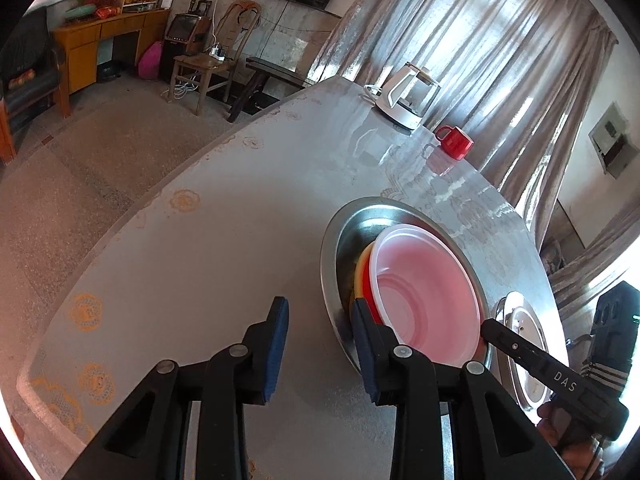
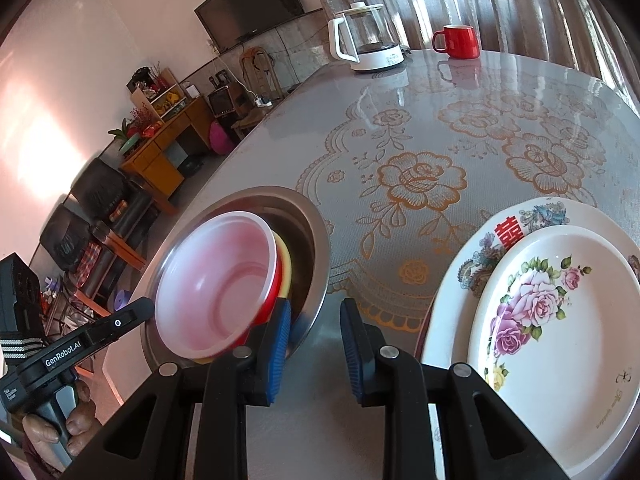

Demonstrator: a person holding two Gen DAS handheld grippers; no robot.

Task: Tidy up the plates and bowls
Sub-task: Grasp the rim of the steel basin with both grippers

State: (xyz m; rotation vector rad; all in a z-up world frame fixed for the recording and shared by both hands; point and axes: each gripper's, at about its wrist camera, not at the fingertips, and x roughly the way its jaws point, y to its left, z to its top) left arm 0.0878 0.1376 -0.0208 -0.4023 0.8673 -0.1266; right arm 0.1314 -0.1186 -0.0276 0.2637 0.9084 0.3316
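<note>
- Two handheld grippers over a round table (image 2: 420, 92) covered in grey cloth with a gold rose lace print and a glossy sheen.
- Room: grey curtains (image 1: 460, 40) behind the table's far edge, dark wall-mounted television (image 2: 252, 4), orange wooden desk (image 1: 100, 40) along the far wall, speckled floor.
- At the far edge of the table: glass kettle on a white base (image 2: 364, 36), with a red ceramic mug (image 2: 458, 42) just beside it.
- Near edge: wide stainless-steel basin (image 2: 316, 240), mouth up, flat on the cloth.
- Inside the basin: translucent white plastic bowl (image 2: 216, 280) nested in a red plastic bowl (image 2: 268, 308), itself nested in a yellow plastic bowl (image 2: 286, 268).
- All mouths up, round in outline, stack off-centre toward the basin's near wall; tilt hard to judge through the lens.
- Beside the basin, apart from it: small white floral plate (image 2: 560, 320) face up on a larger white plate with a red character (image 2: 520, 224).
- Left gripper (image 1: 319, 308): blue pads apart, bare cloth between them, one finger at the basin's outer rim; contact unclear.
- Right gripper (image 2: 315, 306): pads apart, clamped on nothing, one finger overlapping the basin's rim on the opposite side.
- Person's hand (image 2: 76, 420) wrapped round the left gripper's handle.
</note>
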